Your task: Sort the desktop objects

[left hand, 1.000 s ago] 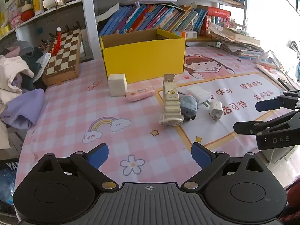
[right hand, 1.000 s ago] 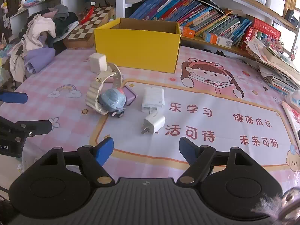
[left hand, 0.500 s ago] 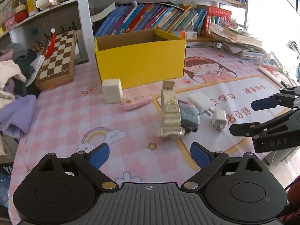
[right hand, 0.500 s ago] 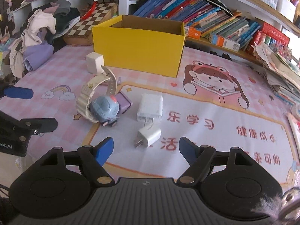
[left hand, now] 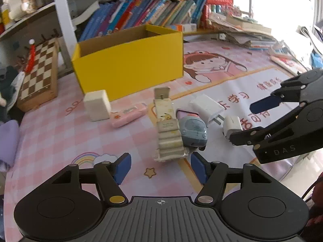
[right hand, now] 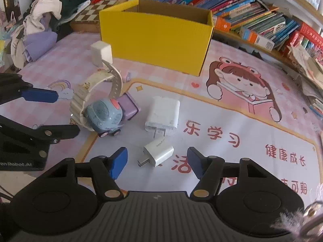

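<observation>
A cream watch (left hand: pixel 168 133) leans on a blue toy car (left hand: pixel 192 130) in the middle of the pink mat. My left gripper (left hand: pixel 160 166) is closing, its blue tips either side of the strap's near end without touching it. A small white charger (right hand: pixel 159 154) lies between the tips of my right gripper (right hand: pixel 157 161), whose jaws are closing too, the pads clear of it. A larger white charger (right hand: pixel 163 113) lies just beyond. Behind stand a cream cube (left hand: pixel 97 104), a pink stick (left hand: pixel 128 115) and the open yellow box (left hand: pixel 129 64).
A chessboard (left hand: pixel 38 72) and a pile of clothes (right hand: pixel 44 20) sit at the mat's left. Shelves of books (left hand: pixel 141 14) run behind the box, with stacked papers (left hand: pixel 242 30) to the right. A purple block (right hand: pixel 128 106) touches the toy car.
Both grippers have moved forward and lower towards the objects, and their jaws have narrowed. The small charger now lies between the right tips, and the watch strap sits at the left tips.
</observation>
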Demonstrator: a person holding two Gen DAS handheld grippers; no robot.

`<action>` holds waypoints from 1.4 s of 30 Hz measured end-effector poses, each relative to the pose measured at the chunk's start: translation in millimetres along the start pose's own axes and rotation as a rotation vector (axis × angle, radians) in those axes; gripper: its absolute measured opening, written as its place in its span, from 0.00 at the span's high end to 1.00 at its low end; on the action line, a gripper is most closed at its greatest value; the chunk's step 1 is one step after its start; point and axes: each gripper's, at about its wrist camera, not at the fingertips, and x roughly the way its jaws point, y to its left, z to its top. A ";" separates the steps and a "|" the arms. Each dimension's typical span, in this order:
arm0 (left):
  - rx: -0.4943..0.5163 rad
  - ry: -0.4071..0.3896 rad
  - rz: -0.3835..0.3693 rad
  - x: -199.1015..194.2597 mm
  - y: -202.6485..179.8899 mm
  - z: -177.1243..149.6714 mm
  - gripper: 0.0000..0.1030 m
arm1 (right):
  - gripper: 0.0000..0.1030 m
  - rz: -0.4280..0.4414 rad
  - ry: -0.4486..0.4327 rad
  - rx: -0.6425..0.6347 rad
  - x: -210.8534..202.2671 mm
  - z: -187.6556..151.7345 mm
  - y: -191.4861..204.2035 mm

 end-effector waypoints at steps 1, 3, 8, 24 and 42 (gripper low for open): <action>0.007 0.004 -0.002 2.8 -1.6 0.7 0.37 | 0.39 0.004 0.007 0.000 2.3 0.4 -0.7; 0.010 0.009 -0.005 6.6 -2.8 1.7 0.37 | 0.39 0.013 0.019 -0.003 6.4 0.7 -1.6; -0.004 0.026 -0.008 15.6 -0.9 3.7 0.37 | 0.41 0.032 0.042 -0.011 14.3 1.8 -2.1; -0.032 0.038 -0.024 25.2 9.4 1.2 0.56 | 0.61 0.059 0.077 0.014 25.8 3.5 -4.2; -0.140 -0.042 0.072 -15.4 42.2 -10.6 0.57 | 0.74 0.065 0.006 0.012 5.1 4.4 13.9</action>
